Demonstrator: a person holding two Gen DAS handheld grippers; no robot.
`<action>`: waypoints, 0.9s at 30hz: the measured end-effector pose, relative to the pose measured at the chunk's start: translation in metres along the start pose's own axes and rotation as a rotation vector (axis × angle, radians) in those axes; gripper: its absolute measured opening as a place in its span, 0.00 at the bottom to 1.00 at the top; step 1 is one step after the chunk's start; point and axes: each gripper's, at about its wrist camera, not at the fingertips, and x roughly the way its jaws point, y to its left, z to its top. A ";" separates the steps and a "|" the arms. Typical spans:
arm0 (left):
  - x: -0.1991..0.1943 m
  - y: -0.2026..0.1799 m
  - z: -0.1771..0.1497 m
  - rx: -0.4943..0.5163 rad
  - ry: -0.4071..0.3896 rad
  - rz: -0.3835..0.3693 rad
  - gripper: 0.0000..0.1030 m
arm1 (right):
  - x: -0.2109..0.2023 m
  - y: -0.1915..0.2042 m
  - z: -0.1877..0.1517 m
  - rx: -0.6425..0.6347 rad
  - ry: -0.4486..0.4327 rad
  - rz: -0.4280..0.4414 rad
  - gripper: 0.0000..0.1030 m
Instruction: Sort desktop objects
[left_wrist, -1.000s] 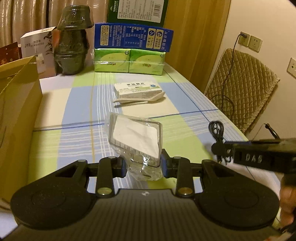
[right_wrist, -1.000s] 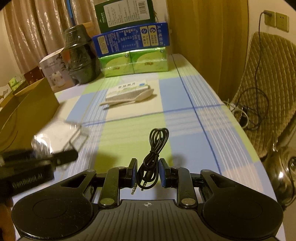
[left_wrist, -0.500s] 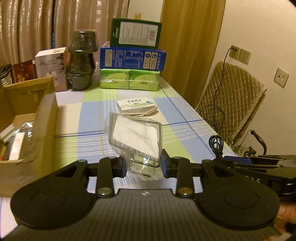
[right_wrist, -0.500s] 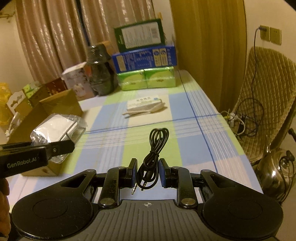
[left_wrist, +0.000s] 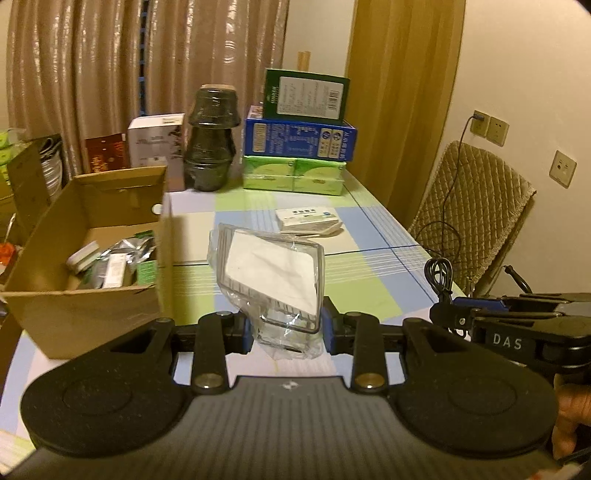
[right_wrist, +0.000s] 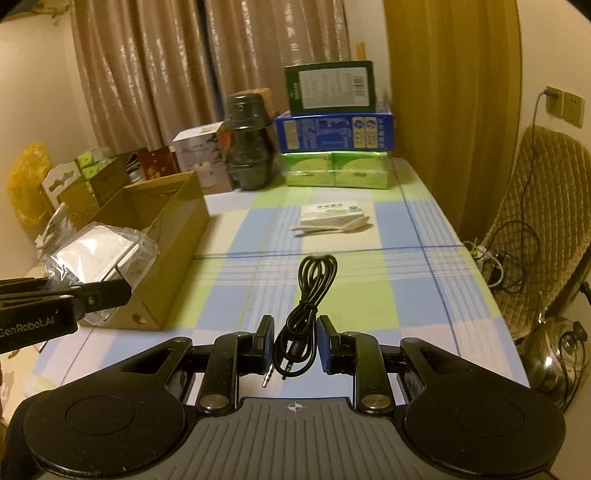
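Observation:
My left gripper is shut on a clear plastic-wrapped box with a white insert, held above the table; the box also shows in the right wrist view, beside the cardboard box. My right gripper is shut on a coiled black audio cable, held above the table; the cable also shows in the left wrist view. An open cardboard box with several packets inside stands at the table's left. A white medicine box and a white plastic spoon lie mid-table.
At the table's far end stand stacked green, blue and dark green boxes, a dark wrapped jar and a white carton. A quilted chair with wires is right of the table. Curtains hang behind.
Both grippers have risen and pulled back from the table with their objects held. The cardboard box's inside has come into the left wrist view.

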 end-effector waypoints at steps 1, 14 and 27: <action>-0.003 0.002 -0.001 -0.002 -0.001 0.006 0.28 | 0.001 0.003 0.000 -0.005 0.001 0.004 0.21; -0.028 0.041 -0.014 -0.048 -0.005 0.091 0.28 | 0.015 0.041 0.002 -0.043 0.017 0.094 0.21; -0.047 0.109 -0.011 -0.088 -0.018 0.223 0.28 | 0.056 0.127 0.028 -0.153 0.024 0.256 0.21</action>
